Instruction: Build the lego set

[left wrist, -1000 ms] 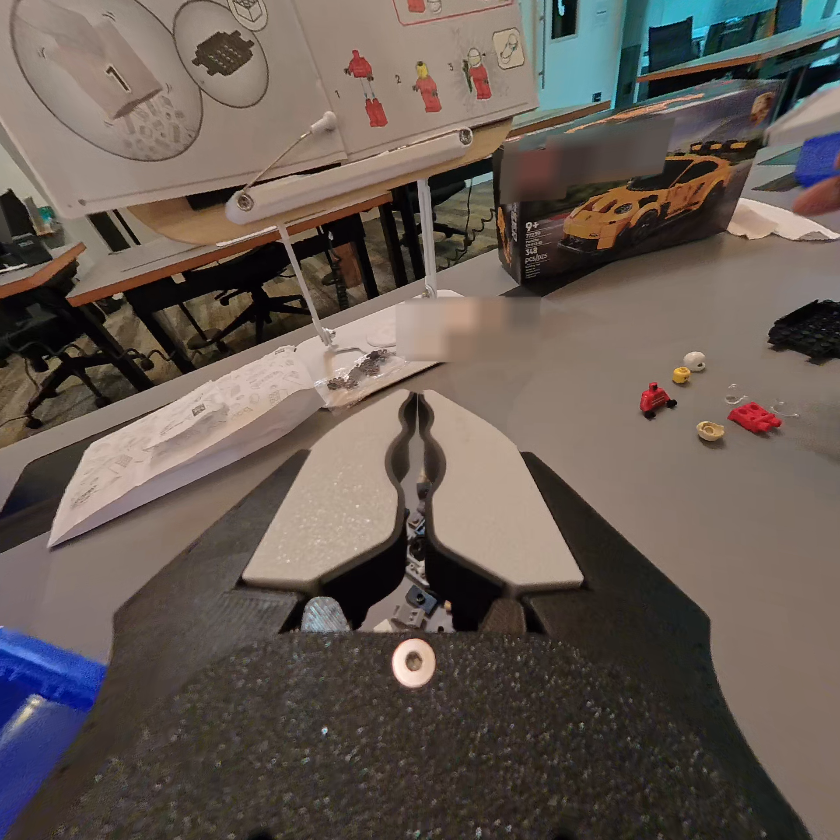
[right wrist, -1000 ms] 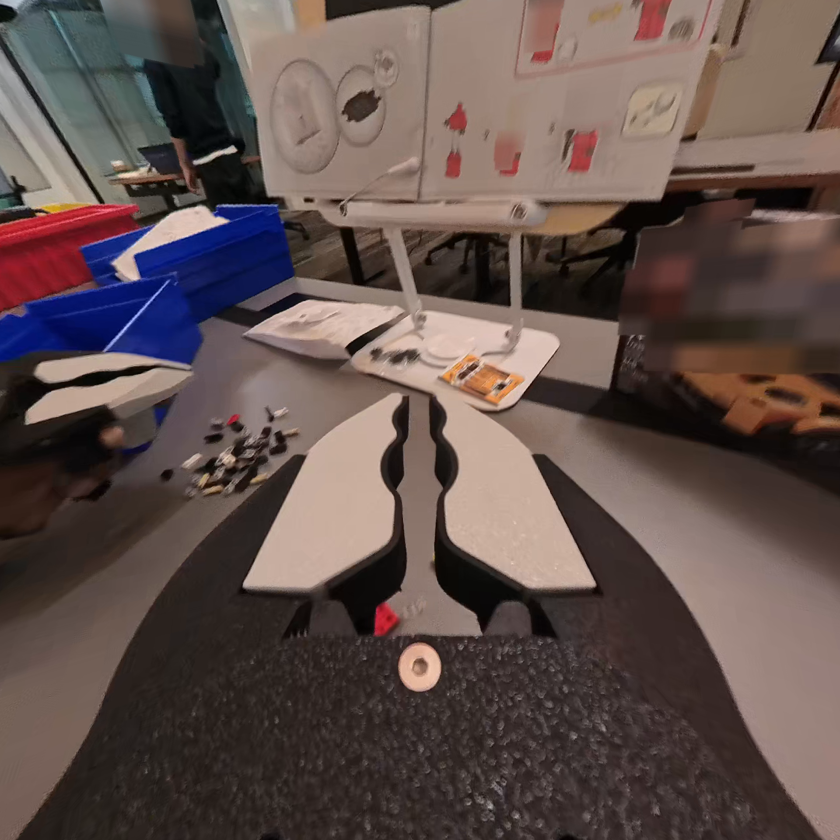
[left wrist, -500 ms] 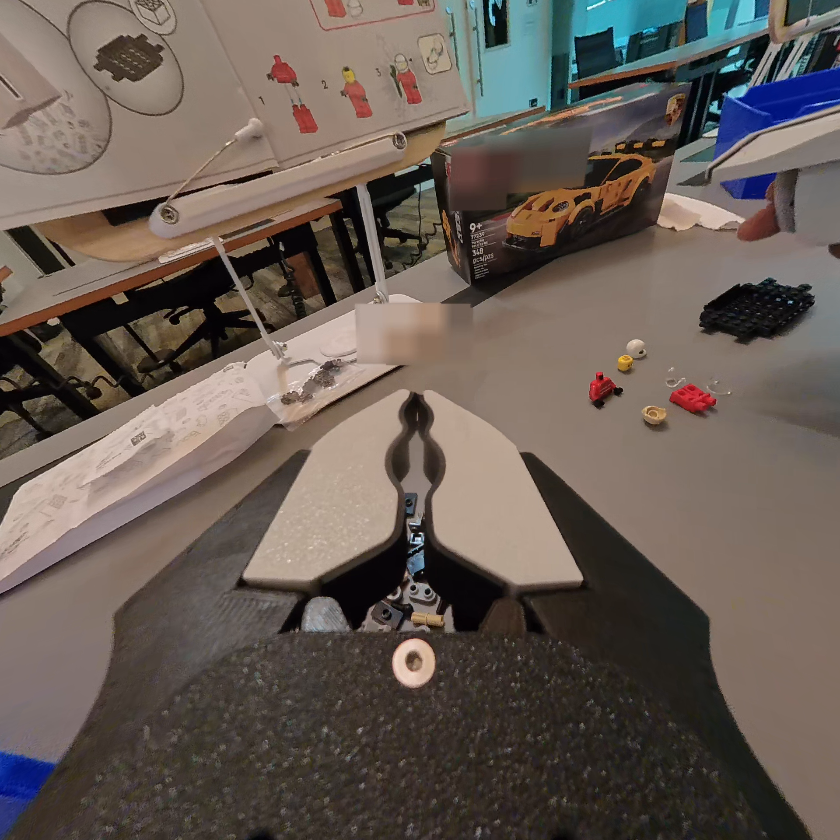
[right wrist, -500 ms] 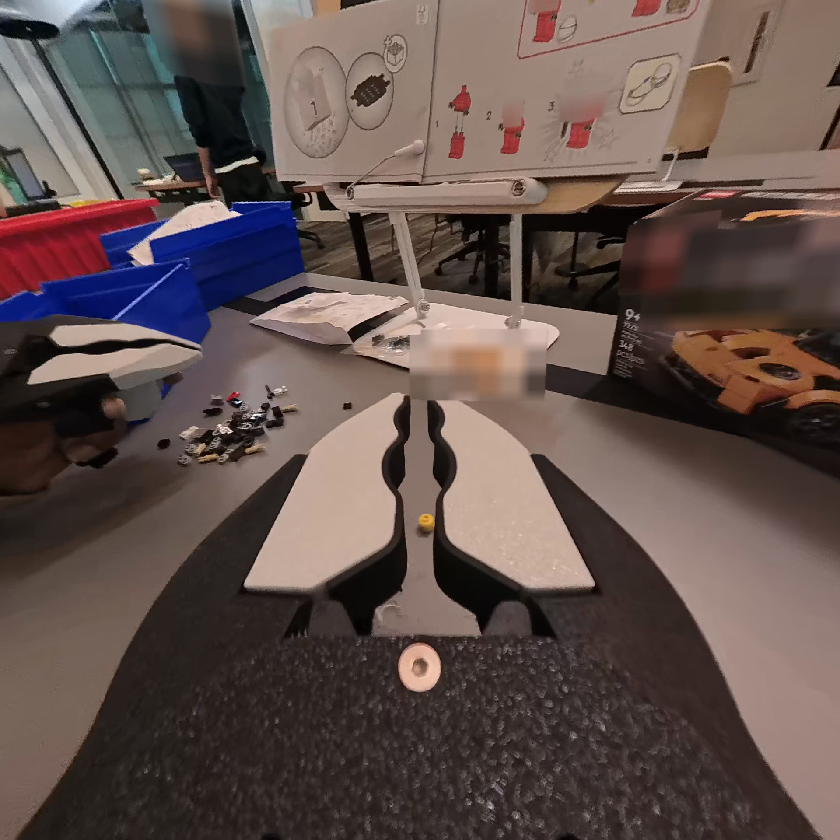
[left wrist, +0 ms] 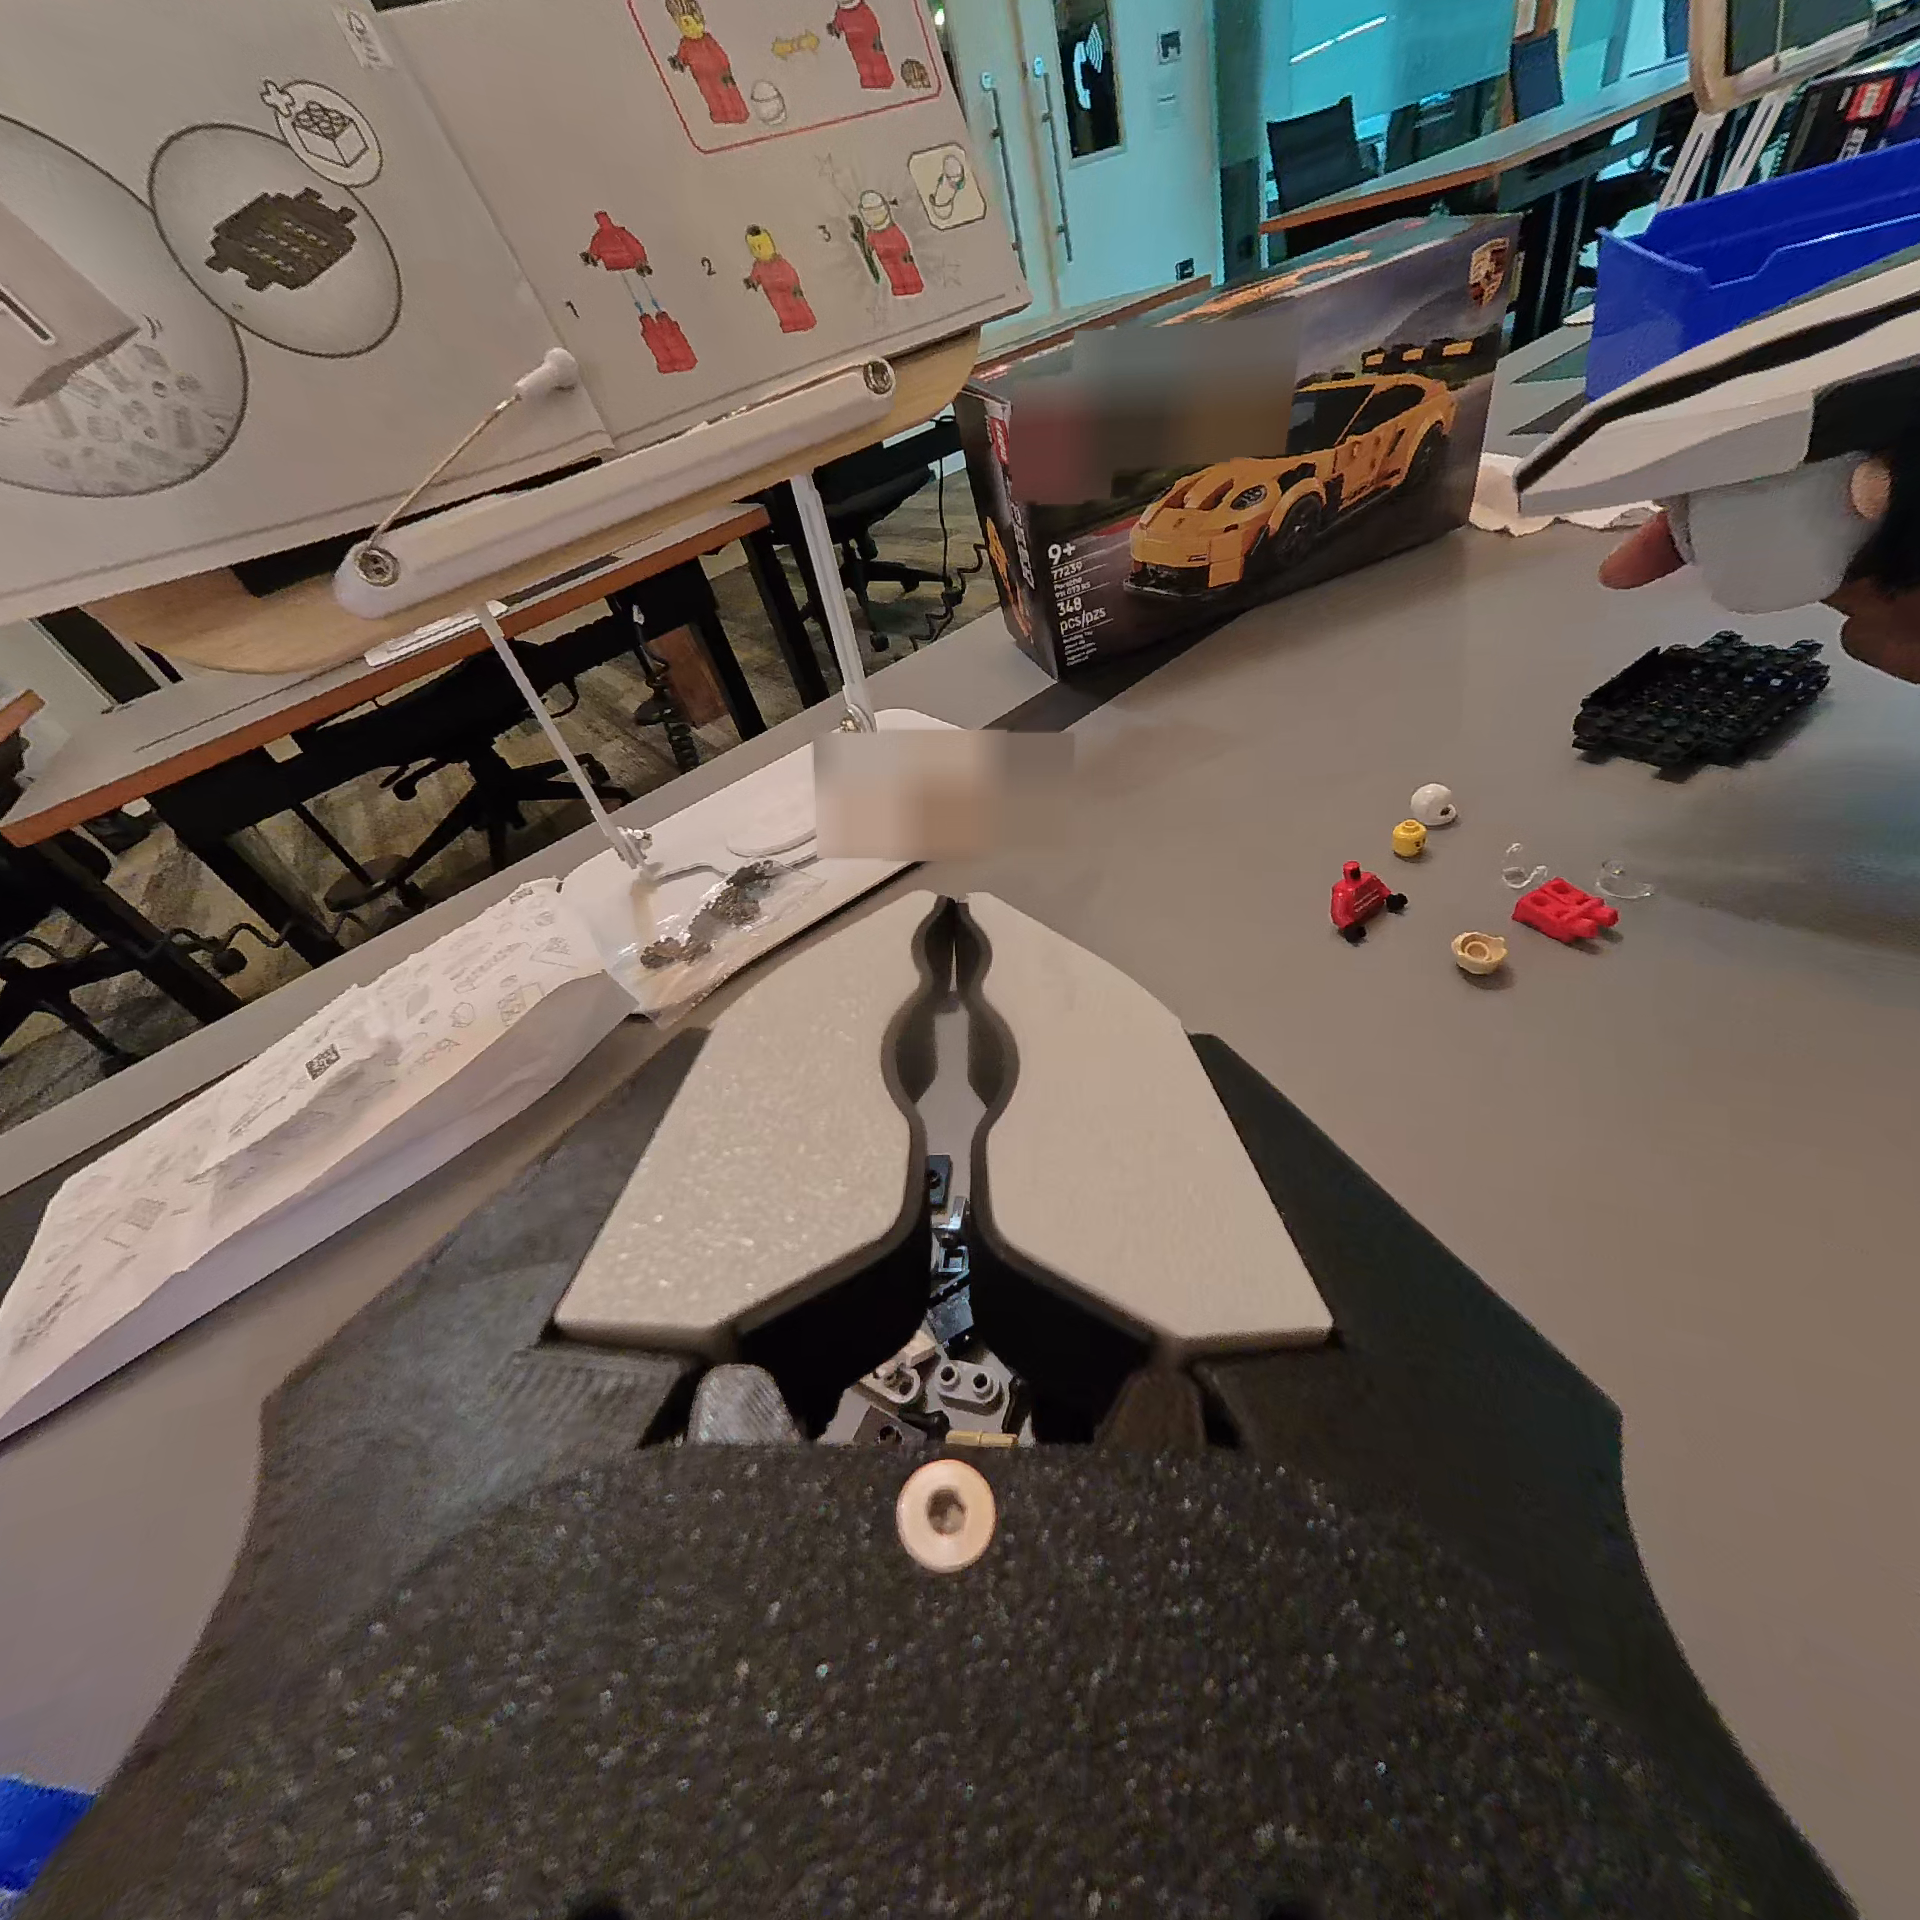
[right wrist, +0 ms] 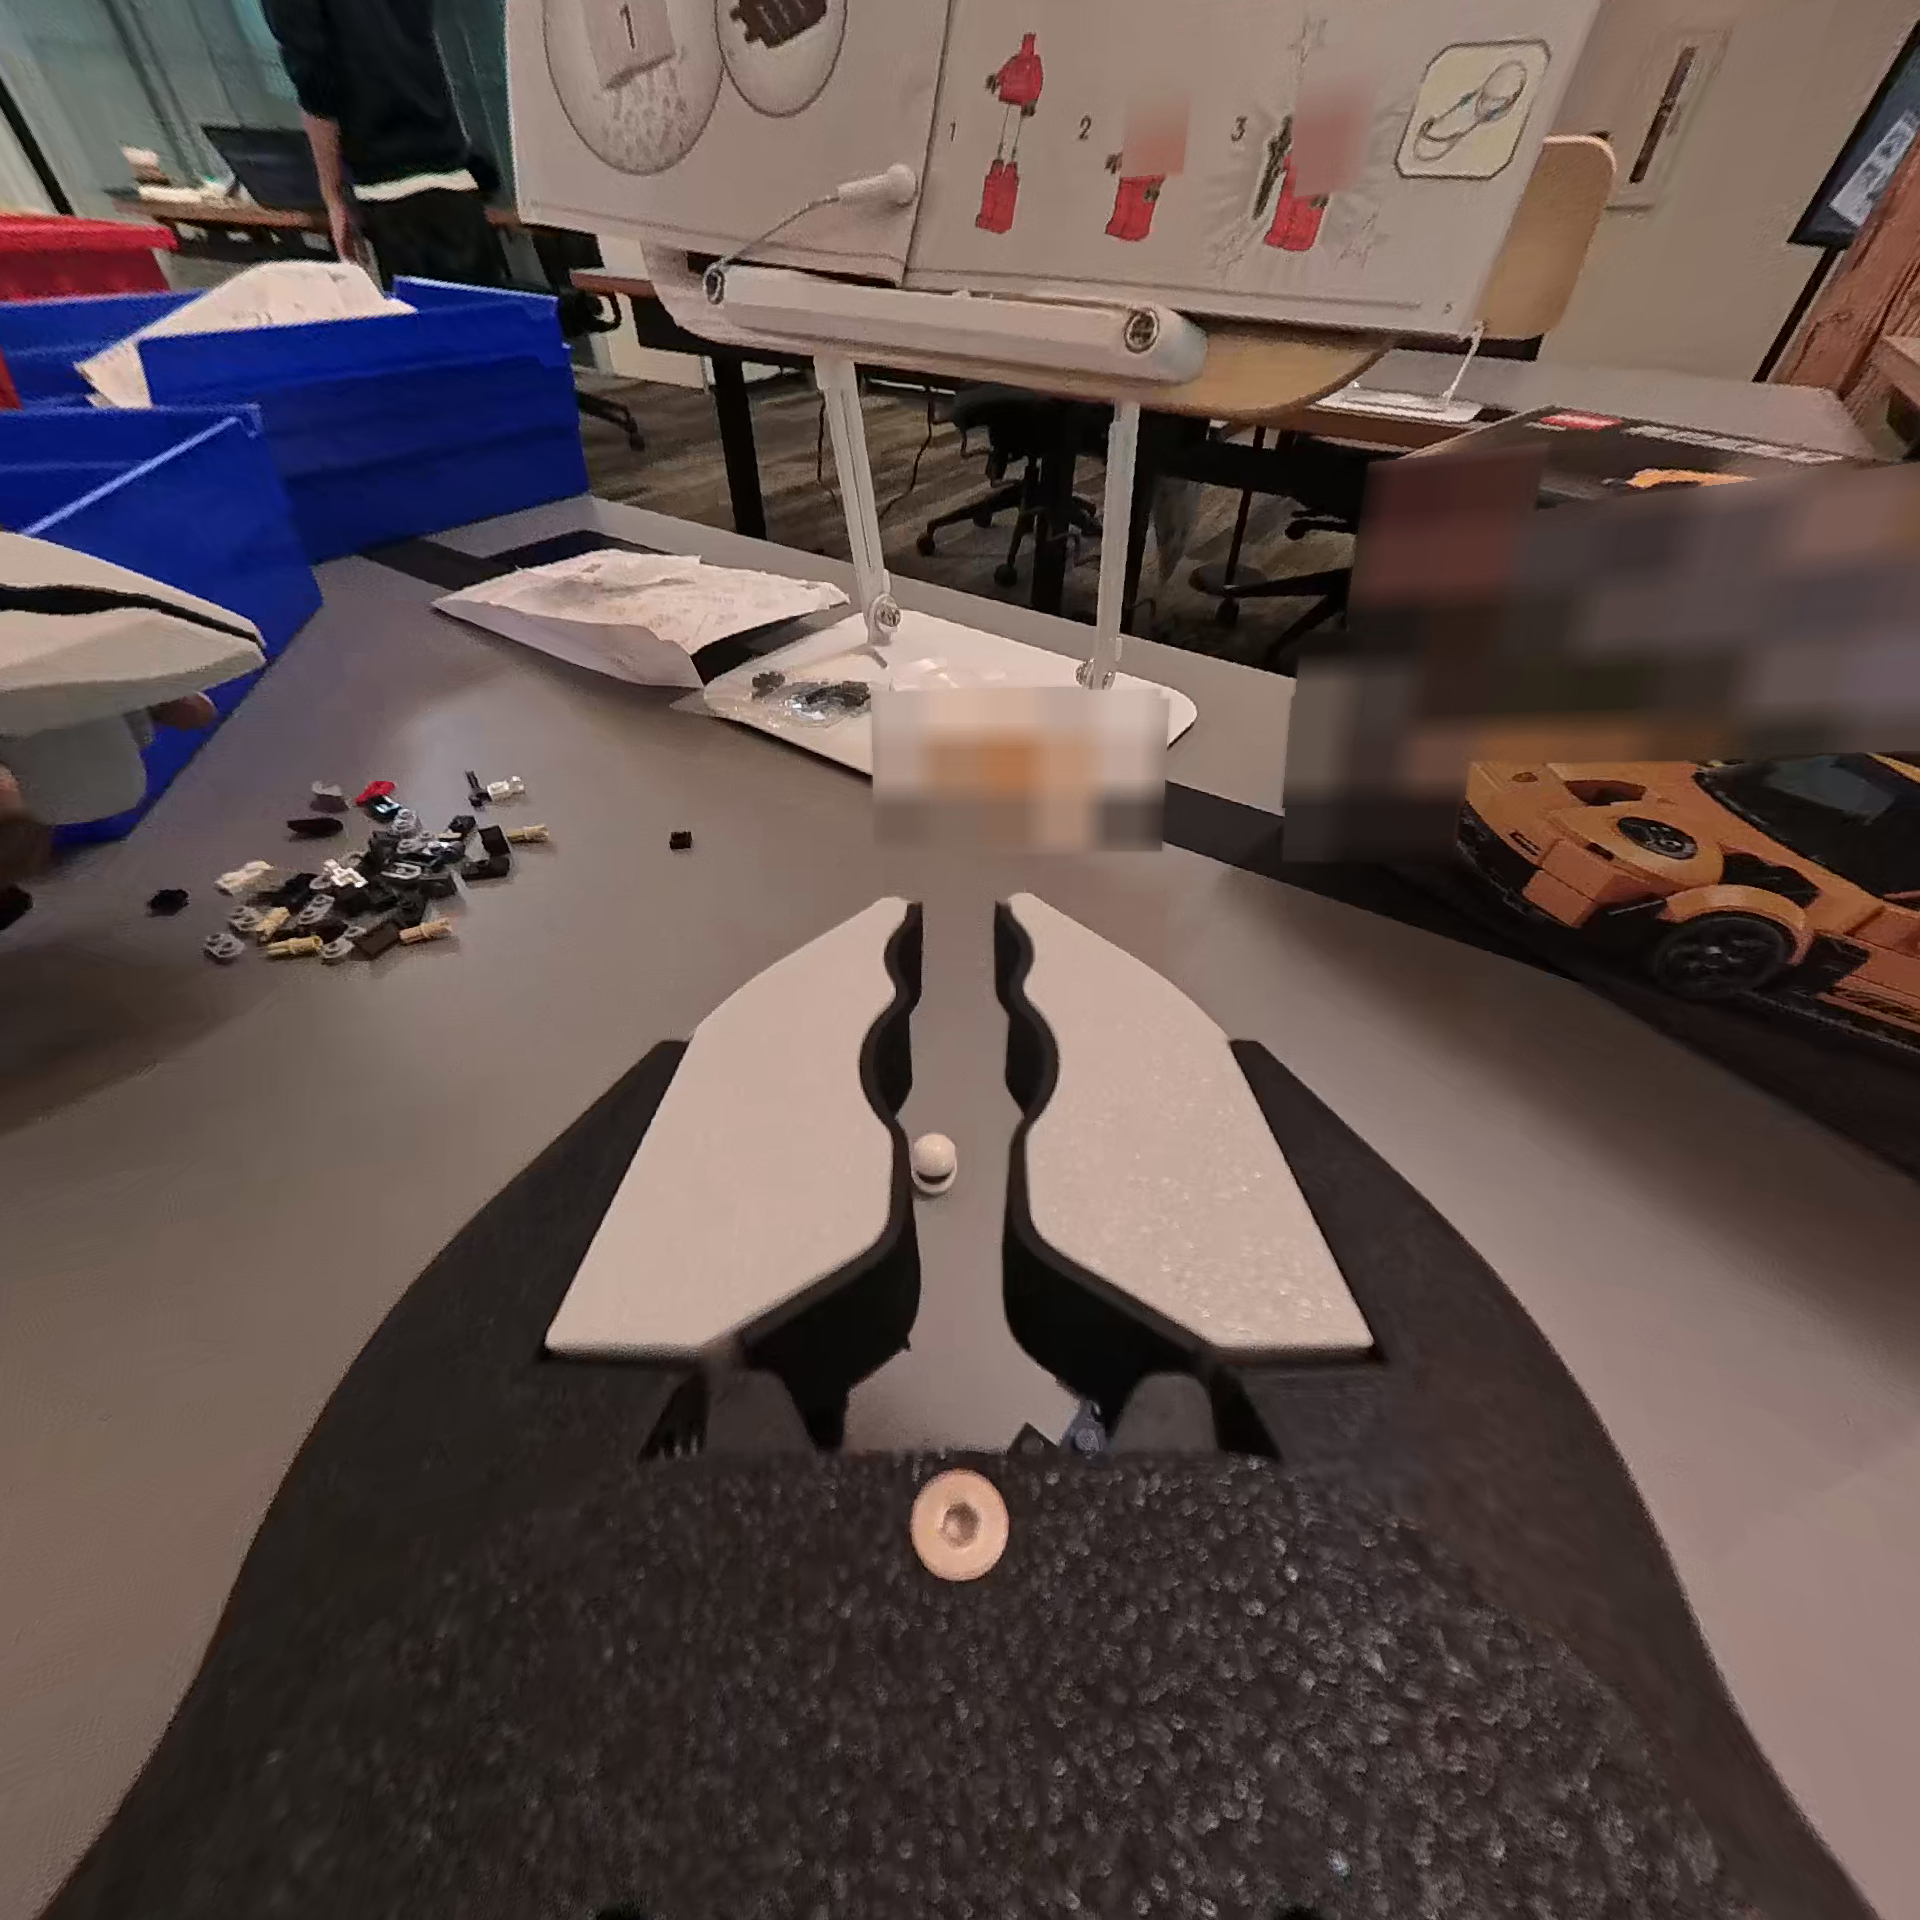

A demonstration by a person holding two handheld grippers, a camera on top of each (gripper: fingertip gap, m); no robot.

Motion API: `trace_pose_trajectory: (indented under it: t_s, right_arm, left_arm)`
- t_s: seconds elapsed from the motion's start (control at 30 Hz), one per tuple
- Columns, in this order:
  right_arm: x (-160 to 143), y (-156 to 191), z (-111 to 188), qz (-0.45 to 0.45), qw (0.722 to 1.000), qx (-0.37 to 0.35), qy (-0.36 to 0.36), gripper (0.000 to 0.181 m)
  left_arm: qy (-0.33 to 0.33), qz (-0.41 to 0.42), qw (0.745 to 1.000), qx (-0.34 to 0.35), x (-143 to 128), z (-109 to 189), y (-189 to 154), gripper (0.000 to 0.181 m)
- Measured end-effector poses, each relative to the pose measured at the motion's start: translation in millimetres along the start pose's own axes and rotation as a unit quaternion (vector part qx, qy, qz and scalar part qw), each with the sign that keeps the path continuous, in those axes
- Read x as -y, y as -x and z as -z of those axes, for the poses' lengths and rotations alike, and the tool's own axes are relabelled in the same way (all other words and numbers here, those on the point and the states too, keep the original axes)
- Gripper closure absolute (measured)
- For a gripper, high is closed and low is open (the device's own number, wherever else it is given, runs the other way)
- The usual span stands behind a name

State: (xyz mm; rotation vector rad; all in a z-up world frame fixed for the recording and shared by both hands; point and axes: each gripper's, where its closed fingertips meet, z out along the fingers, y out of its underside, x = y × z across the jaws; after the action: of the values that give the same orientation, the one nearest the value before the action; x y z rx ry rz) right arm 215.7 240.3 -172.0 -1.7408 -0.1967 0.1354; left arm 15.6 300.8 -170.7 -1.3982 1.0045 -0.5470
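My left gripper (left wrist: pixel 948 914) is shut and empty, hovering over a pile of small dark pieces (left wrist: pixel 940 1382) that shows through the gap behind its fingers. To its right on the grey table lie a red torso (left wrist: pixel 1361 899), a yellow head (left wrist: pixel 1408 838), a white helmet (left wrist: pixel 1434 802), red legs (left wrist: pixel 1564 912), a tan hair piece (left wrist: pixel 1477 951) and a black chassis plate (left wrist: pixel 1704 696). My right gripper (right wrist: pixel 956 914) is slightly open above the table. The white helmet (right wrist: pixel 933 1158) lies on the table between its fingers, apart from them. The pile of pieces (right wrist: pixel 353 883) is to its left.
An open instruction booklet (left wrist: pixel 468 208) sits on a white stand at the back. The set's box (left wrist: pixel 1236 468) stands at the back right. A white paper bag (left wrist: pixel 291 1091) and a small clear bag (left wrist: pixel 727 914) lie near the stand. Blue bins (right wrist: pixel 312 416) stand at the left. The left gripper's tips are roughly 20 centimeters from the right gripper's. To the red torso (left wrist: pixel 1361 899): right tips about 11 centimeters, left tips about 15 centimeters.
My right gripper has moved forward over the minifigure parts: first a red piece, then the yellow head, now the white helmet shows between its fingers. My left gripper has swung slightly right, still shut.
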Motion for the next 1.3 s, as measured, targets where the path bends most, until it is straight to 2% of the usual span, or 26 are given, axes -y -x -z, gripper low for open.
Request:
trace_pose_trajectory:
  t_s: [0.13,0.33,0.47,0.63,0.77,0.93,1.07,1.3]
  right_arm:
    - [-5.8,3.6,-0.1,0.013,0.999,0.022,0.024,0.167]
    - [-44.3,32.7,1.1,0.046,0.979,0.138,0.146,0.164]
    - [-57.7,43.4,-7.1,0.113,0.954,0.196,0.196,0.166]
    - [-69.0,49.5,-37.2,0.230,0.910,0.227,0.260,0.164]
    - [-83.5,61.1,-51.6,0.238,0.882,0.262,0.310,0.162]
    - [-87.2,67.0,-56.2,0.254,0.881,0.258,0.306,0.173]
    - [-80.3,72.0,-49.5,0.242,0.886,0.271,0.288,0.173]
    - [-88.5,72.1,-48.1,0.247,0.875,0.281,0.307,0.173]
  left_arm:
    - [0.000,-0.001,1.000,-0.004,0.4,-0.4,-3.0,0.181]
    - [0.005,-0.014,1.000,-0.009,-0.9,-1.2,-7.1,0.181]
    - [0.013,-0.015,1.000,-0.017,-4.9,-3.0,-11.7,0.181]
    - [0.014,-0.020,0.999,-0.026,-4.7,-3.7,-17.1,0.181]
    - [0.017,-0.024,0.999,-0.030,-5.6,-2.6,-19.2,0.181]
    - [0.019,-0.032,0.999,-0.039,-6.2,-4.4,-21.2,0.181]
    - [0.024,-0.027,0.998,-0.053,-8.5,-6.9,-25.8,0.181]
    - [0.035,-0.033,0.997,-0.062,-14.1,-8.6,-31.8,0.181]
